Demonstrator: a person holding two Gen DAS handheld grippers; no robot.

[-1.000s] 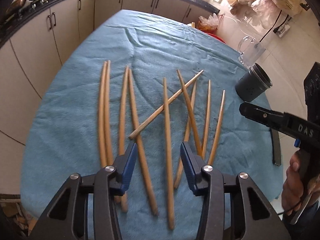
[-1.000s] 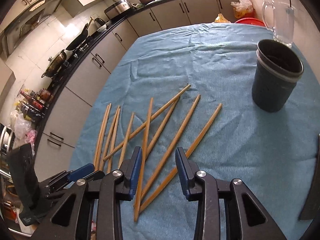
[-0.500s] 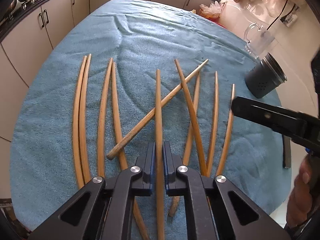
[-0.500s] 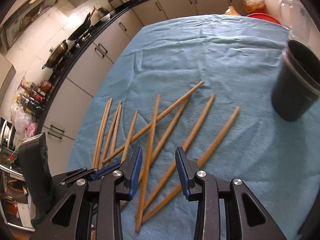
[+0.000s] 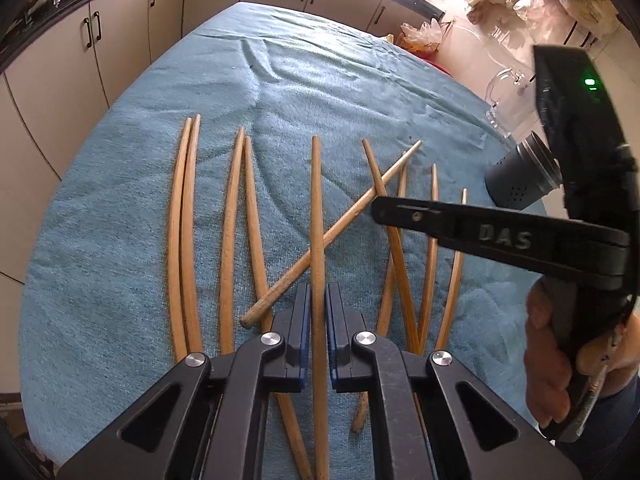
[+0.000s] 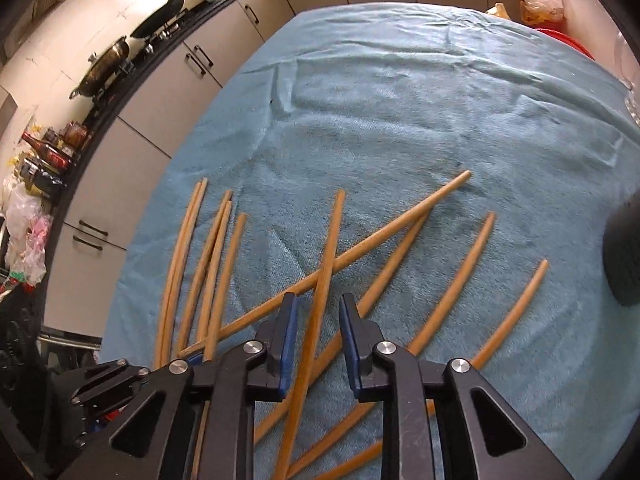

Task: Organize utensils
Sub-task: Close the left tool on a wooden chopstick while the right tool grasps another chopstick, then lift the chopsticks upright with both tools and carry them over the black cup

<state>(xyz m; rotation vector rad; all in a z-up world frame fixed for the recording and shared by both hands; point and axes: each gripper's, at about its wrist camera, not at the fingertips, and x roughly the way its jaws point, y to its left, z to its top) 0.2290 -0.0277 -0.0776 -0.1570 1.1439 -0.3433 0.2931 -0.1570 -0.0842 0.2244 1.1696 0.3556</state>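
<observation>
My left gripper (image 5: 318,330) clamps the middle chopstick (image 5: 317,216) on the tabletop (image 5: 120,220); right gripper (image 6: 316,340), jaws just closing, straddles that same stick unpinched. Risk: both tugging it, dragging the crossed stick (image 5: 340,226).

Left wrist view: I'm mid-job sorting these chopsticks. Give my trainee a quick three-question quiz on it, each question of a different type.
1. True or false: the left claw is shut on a chopstick.
2. Where does the dark cup stand in this view? A) to the right of the chopsticks B) to the left of them C) among them
3. What colour is the cloth under the chopsticks?

Key: 1 true; 2 A; 3 blue.
</observation>
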